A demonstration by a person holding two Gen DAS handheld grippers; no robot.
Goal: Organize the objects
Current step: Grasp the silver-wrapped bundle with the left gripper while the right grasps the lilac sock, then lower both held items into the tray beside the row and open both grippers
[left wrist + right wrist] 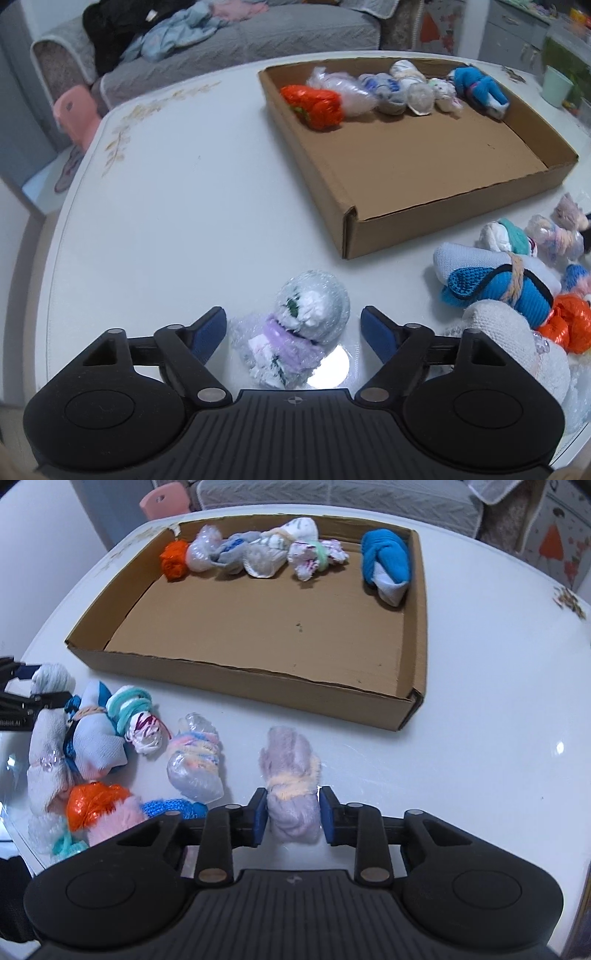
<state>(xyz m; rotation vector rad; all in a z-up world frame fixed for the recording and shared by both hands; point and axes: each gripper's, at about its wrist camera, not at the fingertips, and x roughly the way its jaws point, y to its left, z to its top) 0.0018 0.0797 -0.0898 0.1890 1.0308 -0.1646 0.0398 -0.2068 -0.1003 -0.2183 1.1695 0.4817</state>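
the right claw (290,821) was clamped on a fuzzy lilac sock bundle (291,775) resting on the white desk (480,738), just in front of the cardboard box (258,686). the left claw (293,330) stood open around a bubble-wrapped bundle (299,325), pads clear of it. six bundles lined the box's far wall; more lay heaped beside it.

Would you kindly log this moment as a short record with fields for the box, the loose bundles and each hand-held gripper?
box: cardboard box on the white table, a row of bundles along its far wall, including a blue bundle
loose pile: several bundles on the table beside the box, among them an orange one
left hand-held gripper: open around a bubble-wrap bundle
right hand-held gripper: shut on a lilac fuzzy bundle
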